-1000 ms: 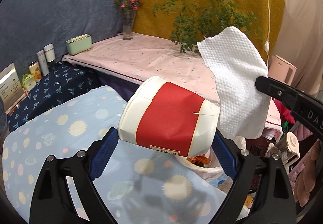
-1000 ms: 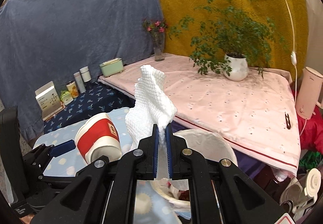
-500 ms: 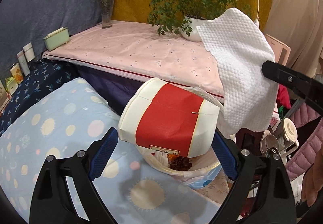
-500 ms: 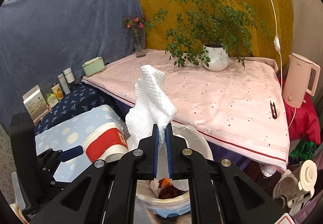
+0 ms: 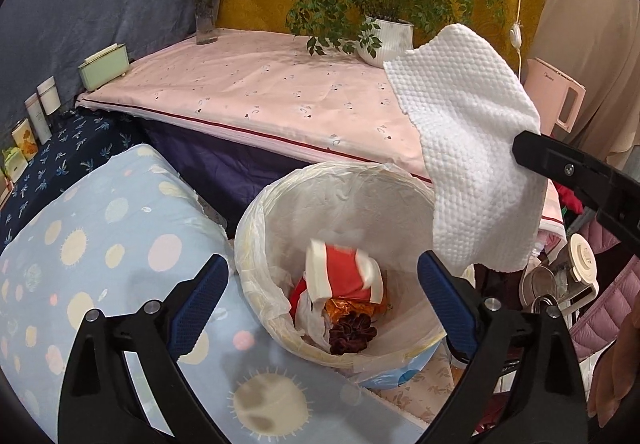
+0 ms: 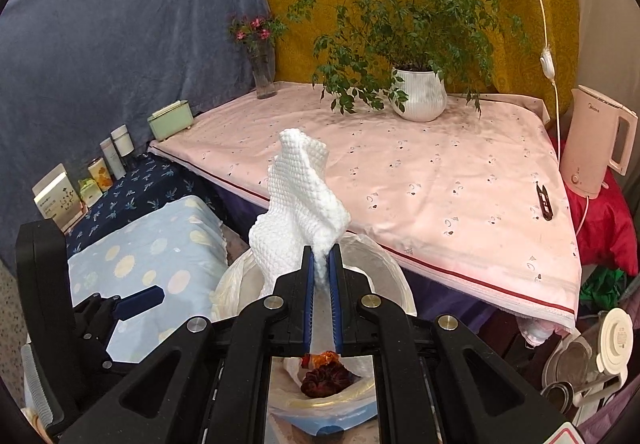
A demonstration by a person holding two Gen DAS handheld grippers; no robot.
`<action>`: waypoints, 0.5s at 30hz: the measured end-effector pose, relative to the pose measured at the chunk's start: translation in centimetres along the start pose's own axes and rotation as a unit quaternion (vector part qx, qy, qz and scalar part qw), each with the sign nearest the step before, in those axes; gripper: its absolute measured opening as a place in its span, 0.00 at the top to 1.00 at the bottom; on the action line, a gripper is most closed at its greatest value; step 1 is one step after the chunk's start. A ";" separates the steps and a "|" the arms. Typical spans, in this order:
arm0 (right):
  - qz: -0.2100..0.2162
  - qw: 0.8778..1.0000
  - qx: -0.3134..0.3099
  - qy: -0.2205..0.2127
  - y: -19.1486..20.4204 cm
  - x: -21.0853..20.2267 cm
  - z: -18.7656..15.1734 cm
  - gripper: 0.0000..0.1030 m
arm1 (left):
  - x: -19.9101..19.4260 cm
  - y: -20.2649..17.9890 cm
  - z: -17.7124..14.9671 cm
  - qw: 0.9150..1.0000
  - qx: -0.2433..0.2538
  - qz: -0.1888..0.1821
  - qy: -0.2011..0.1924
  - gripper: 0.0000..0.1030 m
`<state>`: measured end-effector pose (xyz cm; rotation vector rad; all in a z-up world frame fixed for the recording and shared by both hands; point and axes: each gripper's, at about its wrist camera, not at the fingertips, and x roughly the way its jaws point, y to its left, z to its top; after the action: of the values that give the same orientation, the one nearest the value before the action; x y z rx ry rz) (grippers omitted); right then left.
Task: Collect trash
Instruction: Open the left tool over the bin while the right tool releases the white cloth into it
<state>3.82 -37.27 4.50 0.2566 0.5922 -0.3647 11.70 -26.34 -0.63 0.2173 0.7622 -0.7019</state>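
Left gripper (image 5: 322, 286) fingers spread wide and opening, nothing between the pads; red-and-white paper cup (image 5: 344, 276) sits inside the lined trash bin (image 5: 256, 219), on the other trash. Right gripper (image 6: 322, 266) fingers pressed together, pinching a white paper towel (image 6: 300, 195) above the bin's rim. Bin is beside the pink-clothed table (image 5: 280, 91).

text: pink kettle (image 6: 595, 147) carries a faint brand word near its top, looks like "Midea", not certain | box (image 6: 59, 199) far left has small print, too small to read | tins and bottles (image 6: 101, 172) beside it: labels unreadable | no other legible text or numbers
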 end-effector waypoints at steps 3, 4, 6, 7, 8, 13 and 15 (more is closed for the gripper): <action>0.001 1.000 -0.001 0.004 0.2 0.5 -0.1 0.92 | 0.1 0.4 -0.2 1.000 -0.003 0.000 0.001 0.12; 0.001 1.000 -0.002 0.005 0.4 0.7 -0.2 0.92 | 0.2 0.4 -0.2 1.000 -0.004 0.001 0.001 0.12; 0.002 1.000 -0.004 0.009 0.6 1.2 -0.3 0.92 | 0.2 0.7 -0.3 1.000 -0.004 0.002 0.001 0.12; 0.002 1.000 -0.005 0.011 0.7 1.4 -0.4 0.91 | 0.2 0.8 -0.3 1.000 -0.005 0.003 0.000 0.12; 0.002 1.000 -0.005 0.013 0.7 1.6 -0.4 0.91 | 0.2 0.9 -0.4 1.000 -0.006 0.004 0.001 0.12; 0.001 1.000 -0.016 0.024 1.4 2.5 -0.9 0.85 | 0.4 1.7 -0.8 1.000 -0.014 0.012 0.005 0.11; 0.000 0.999 -0.020 0.025 1.7 2.5 -1.1 0.71 | 0.4 2.0 -1.0 1.000 -0.017 0.015 0.006 0.11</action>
<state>5.87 -36.04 2.36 0.2282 0.6479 -0.3472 12.66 -24.62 -1.72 0.2021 0.7809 -0.6587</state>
